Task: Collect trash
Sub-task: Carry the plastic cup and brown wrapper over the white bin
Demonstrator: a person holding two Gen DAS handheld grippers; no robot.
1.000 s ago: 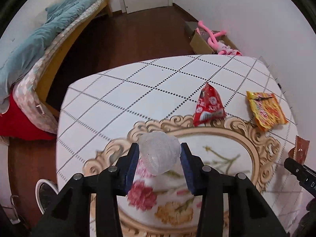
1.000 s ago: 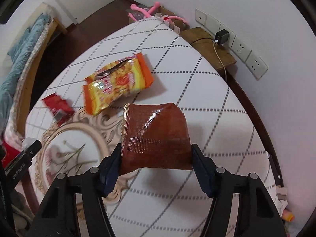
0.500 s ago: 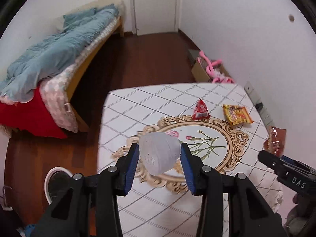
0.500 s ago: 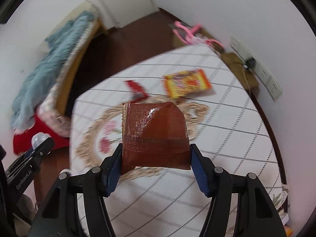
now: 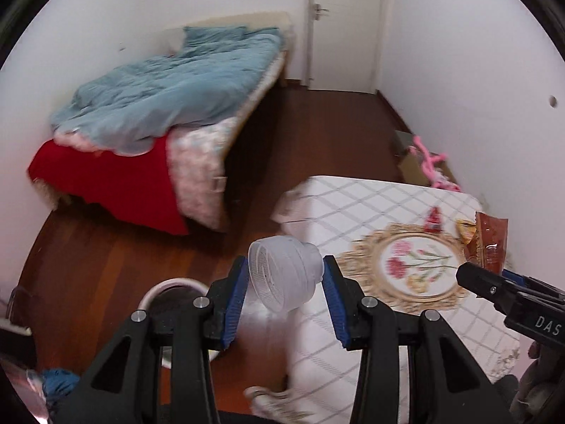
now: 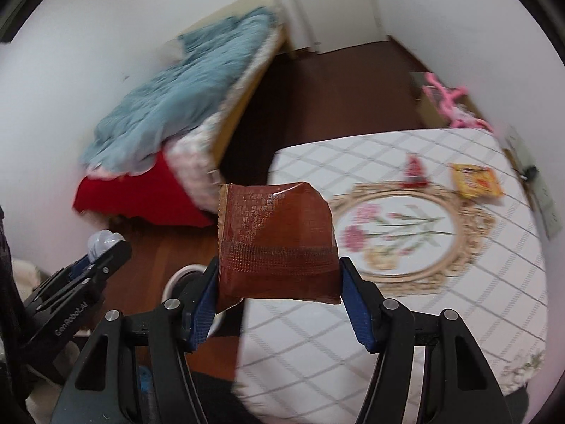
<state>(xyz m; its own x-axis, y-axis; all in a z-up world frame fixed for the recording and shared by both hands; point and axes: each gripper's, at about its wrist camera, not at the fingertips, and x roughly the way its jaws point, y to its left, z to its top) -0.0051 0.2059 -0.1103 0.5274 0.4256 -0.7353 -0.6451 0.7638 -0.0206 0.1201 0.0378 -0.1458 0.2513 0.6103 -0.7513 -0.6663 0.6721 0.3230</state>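
My left gripper (image 5: 285, 288) is shut on a clear plastic cup (image 5: 284, 275), held over the wooden floor beside the table. My right gripper (image 6: 277, 284) is shut on a brown snack wrapper (image 6: 275, 243), held near the table's left edge; the wrapper also shows in the left wrist view (image 5: 489, 243). A white-rimmed trash bin (image 5: 169, 291) stands on the floor below both grippers, also in the right wrist view (image 6: 183, 277). A red wrapper (image 6: 415, 171) and a yellow noodle packet (image 6: 475, 180) lie on the table.
The table (image 6: 406, 318) has a white checked cloth with a flower oval. A bed (image 5: 169, 106) with a blue quilt and red sheet stands to the left. A box with a pink toy (image 6: 448, 100) sits by the far wall. Dark wooden floor lies between.
Both grippers have pulled back and swung left off the table with their loads. The floor, bed and trash bin have come into view.
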